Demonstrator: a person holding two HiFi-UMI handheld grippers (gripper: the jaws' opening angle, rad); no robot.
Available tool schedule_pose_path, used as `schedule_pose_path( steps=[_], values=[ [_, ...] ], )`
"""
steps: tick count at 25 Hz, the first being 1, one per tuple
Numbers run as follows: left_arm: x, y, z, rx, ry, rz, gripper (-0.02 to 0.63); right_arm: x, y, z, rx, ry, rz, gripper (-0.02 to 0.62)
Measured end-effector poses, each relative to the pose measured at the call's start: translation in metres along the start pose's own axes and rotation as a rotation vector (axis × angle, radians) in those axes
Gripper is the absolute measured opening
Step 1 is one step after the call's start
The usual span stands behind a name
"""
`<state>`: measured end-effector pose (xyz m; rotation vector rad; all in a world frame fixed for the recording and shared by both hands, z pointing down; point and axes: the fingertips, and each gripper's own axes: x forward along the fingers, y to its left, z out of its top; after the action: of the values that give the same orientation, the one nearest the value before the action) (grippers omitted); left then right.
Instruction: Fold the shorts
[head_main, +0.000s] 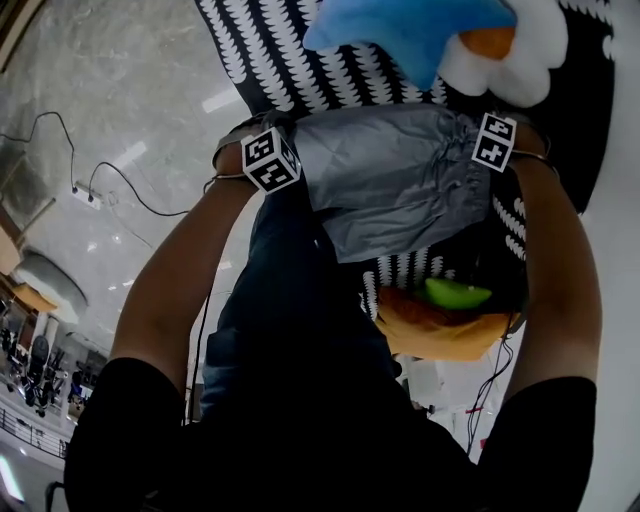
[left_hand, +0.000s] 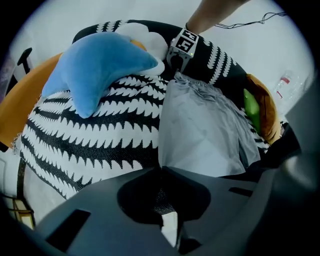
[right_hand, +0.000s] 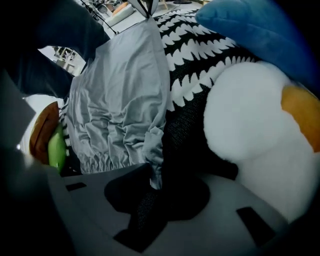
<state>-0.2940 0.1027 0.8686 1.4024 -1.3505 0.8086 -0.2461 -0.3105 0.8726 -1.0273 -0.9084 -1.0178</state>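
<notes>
Pinching one corner of the single pair of grey shorts (head_main: 395, 185), the left gripper (left_hand: 161, 170) has its jaws closed tight on the cloth at the smooth leg end. The right gripper (right_hand: 152, 172) has its jaws clamped on the edge by the gathered waistband. Between the two grippers the shorts lie spread on one black-and-white patterned cover (left_hand: 90, 140). Two marker cubes show in the head view, one on the left gripper (head_main: 271, 159) and one on the right (head_main: 495, 141), at opposite ends of the garment. Three cushions rest on the cover: one blue star-shaped cushion (left_hand: 100, 67), one white flower-shaped cushion (right_hand: 250, 125) with an orange centre just beside the right gripper, and one orange-brown cushion (head_main: 440, 325) with a green patch near the shorts' lower edge.
</notes>
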Motion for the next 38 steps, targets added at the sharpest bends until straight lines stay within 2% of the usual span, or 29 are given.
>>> schedule_pose_path(
  steps=[3, 6, 13, 18, 25, 38],
  values=[
    [-0.006, -0.004, -0.005, -0.004, 0.001, -0.001, 0.023, -0.008, 0.003, -0.002, -0.041, 0.011, 0.039, 0.044],
    [-0.012, -0.004, -0.006, -0.017, -0.013, 0.012, 0.023, -0.017, 0.006, -0.008, -0.072, 0.027, 0.053, 0.031],
    [-0.035, -0.008, -0.010, -0.013, -0.015, 0.034, 0.021, -0.055, -0.003, -0.023, -0.052, -0.001, -0.049, 0.029],
    [-0.047, -0.019, -0.023, -0.018, -0.001, 0.063, 0.021, -0.073, -0.004, -0.040, -0.057, -0.004, -0.154, 0.031],
    [-0.063, -0.066, -0.041, 0.020, 0.002, 0.073, 0.021, -0.094, 0.022, -0.056, -0.073, -0.024, -0.250, 0.031],
    [-0.080, -0.172, -0.051, 0.096, -0.031, 0.079, 0.020, -0.105, 0.111, -0.075, -0.115, 0.008, -0.324, 0.031]
  ],
)
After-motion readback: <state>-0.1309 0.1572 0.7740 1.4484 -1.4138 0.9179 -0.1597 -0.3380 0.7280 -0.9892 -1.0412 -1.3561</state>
